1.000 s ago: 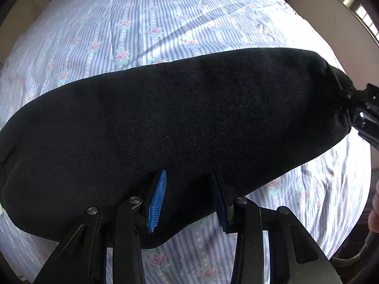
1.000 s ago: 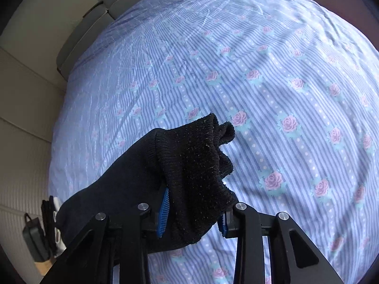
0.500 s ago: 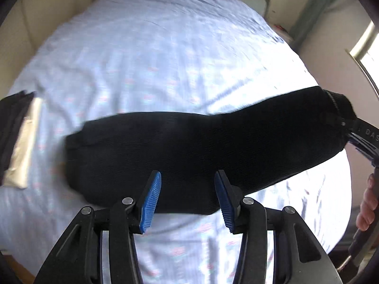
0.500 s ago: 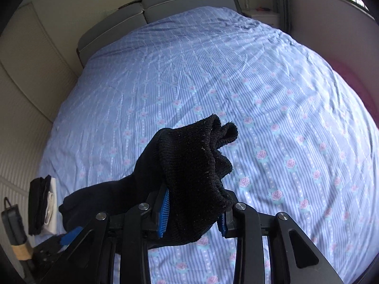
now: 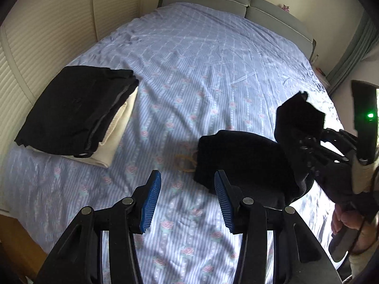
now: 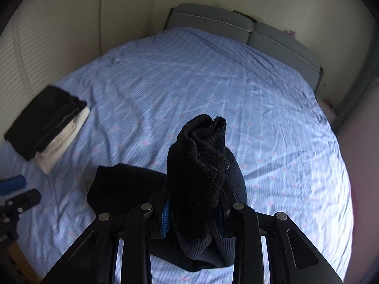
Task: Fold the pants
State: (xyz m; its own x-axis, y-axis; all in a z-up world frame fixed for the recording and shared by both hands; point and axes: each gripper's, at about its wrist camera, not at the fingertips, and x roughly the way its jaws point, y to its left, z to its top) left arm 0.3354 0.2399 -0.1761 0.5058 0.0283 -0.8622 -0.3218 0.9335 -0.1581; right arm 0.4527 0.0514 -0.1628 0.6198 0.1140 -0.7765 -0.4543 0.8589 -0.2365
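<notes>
The black pants (image 5: 241, 156) lie bunched on the blue striped bed sheet (image 5: 201, 75), right of centre. My right gripper (image 6: 193, 215) is shut on the pants' ribbed cuff end (image 6: 201, 151) and holds it up off the bed; it also shows in the left wrist view (image 5: 305, 142) at the right. My left gripper (image 5: 187, 198) is open and empty, above the sheet just left of the pants. Its blue pads (image 5: 150, 201) touch nothing.
A folded stack of black and cream clothes (image 5: 75, 116) sits at the bed's left edge, also in the right wrist view (image 6: 45, 127). A thin brown loop (image 5: 186, 162) lies on the sheet beside the pants. Grey headboard (image 5: 213, 0) at the far end; walls on left and right.
Both grippers have risen and pulled back. The pants, stretched long a second ago, now hang bunched from my right gripper. My left gripper has moved off the fabric and stays open.
</notes>
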